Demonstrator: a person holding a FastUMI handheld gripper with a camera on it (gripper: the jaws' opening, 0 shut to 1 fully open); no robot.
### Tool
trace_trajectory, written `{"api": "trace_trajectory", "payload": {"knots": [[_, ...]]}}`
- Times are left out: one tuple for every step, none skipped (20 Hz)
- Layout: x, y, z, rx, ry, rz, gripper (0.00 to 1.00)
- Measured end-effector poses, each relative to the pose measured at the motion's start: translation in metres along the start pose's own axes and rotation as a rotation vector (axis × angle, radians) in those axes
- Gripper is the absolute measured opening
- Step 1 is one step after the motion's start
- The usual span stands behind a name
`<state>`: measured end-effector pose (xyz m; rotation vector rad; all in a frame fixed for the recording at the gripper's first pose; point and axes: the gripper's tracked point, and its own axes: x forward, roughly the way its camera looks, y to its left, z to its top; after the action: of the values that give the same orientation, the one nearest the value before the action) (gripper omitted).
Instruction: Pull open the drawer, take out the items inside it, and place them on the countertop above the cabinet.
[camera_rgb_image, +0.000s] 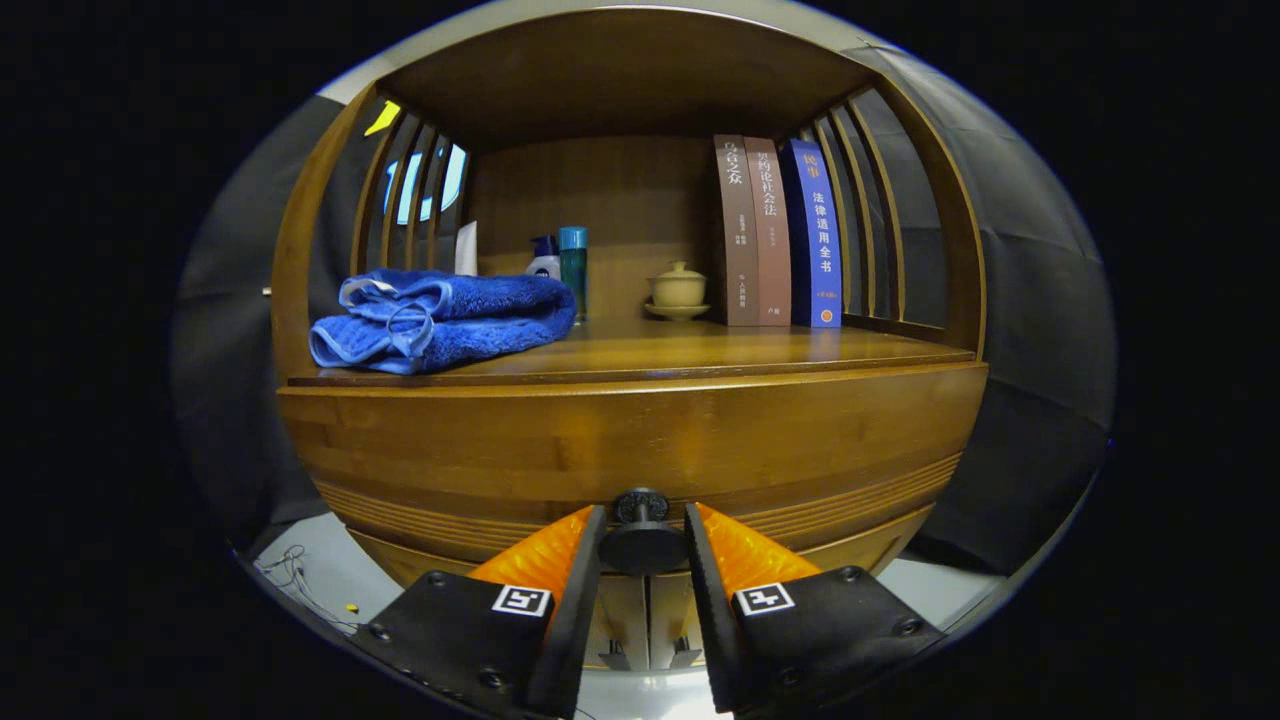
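Two gripper fingers (643, 545) close in on either side of a dark round drawer knob (641, 508), apparently clamped on it, though firm contact is hard to confirm. Behind them, largest in view, stands a wooden cabinet (300, 250); its drawer front (620, 440) looks shut. On the countertop (720, 350) lie a folded blue towel (440, 320), three upright books (780, 230), two small bottles (562, 262) and a lidded cup (678, 288). Pull straight back and level, keeping the knob centred, so the grip does not slip.
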<state>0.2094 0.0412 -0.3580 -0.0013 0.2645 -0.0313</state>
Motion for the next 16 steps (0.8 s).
{"api": "trace_trajectory", "payload": {"knots": [[-0.007, -0.001, 0.003, -0.013, 0.002, 0.010, 0.48], [-0.007, 0.000, 0.002, -0.020, 0.009, 0.016, 0.44], [-0.006, 0.000, 0.002, -0.024, 0.006, 0.017, 0.41], [-0.005, -0.001, -0.004, -0.046, 0.006, 0.014, 0.34], [-0.012, -0.003, 0.001, -0.061, 0.008, 0.013, 0.31], [-0.016, -0.002, 0.001, -0.061, 0.009, 0.011, 0.27], [-0.022, -0.003, 0.000, -0.055, 0.008, 0.009, 0.27], [-0.030, -0.004, -0.001, -0.043, 0.005, 0.007, 0.27], [-0.038, -0.004, -0.003, -0.033, 0.006, 0.008, 0.27], [-0.049, -0.005, -0.005, -0.020, 0.001, 0.006, 0.27], [-0.058, -0.006, -0.007, -0.007, 0.003, 0.005, 0.27], [-0.068, -0.008, -0.009, 0.004, 0.000, 0.005, 0.27], [-0.078, -0.008, -0.011, 0.014, 0.005, 0.006, 0.27], [-0.087, -0.009, -0.013, 0.021, 0.007, 0.008, 0.27], [-0.096, -0.010, -0.014, 0.025, 0.005, 0.008, 0.27], [-0.105, -0.011, -0.016, 0.024, 0.004, 0.010, 0.26]]}}
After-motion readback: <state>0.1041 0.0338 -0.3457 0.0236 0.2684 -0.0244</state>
